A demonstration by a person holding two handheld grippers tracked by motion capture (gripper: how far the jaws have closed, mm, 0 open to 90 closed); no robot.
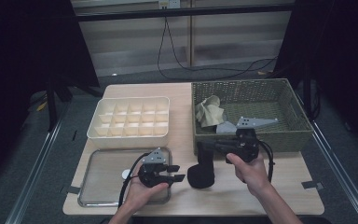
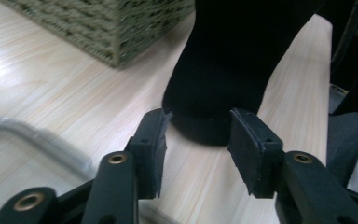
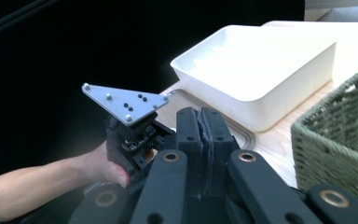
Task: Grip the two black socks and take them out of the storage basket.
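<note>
Right gripper point(image 1: 204, 148) clamps black sock point(image 1: 201, 173); left gripper point(image 1: 176, 173) jaws apart beside it.

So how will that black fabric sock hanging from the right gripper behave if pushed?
The black fabric sock droops from the right gripper, so likely floppy. Its toe bulges on the wooden table, probably bunching rather than sliding. It looks light.

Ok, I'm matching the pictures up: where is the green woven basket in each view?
High view: green woven basket, right of centre, on the table.
Left gripper view: basket corner, top left.
Right gripper view: basket wall, right edge.
Shared landmark: light wooden tabletop.
</note>
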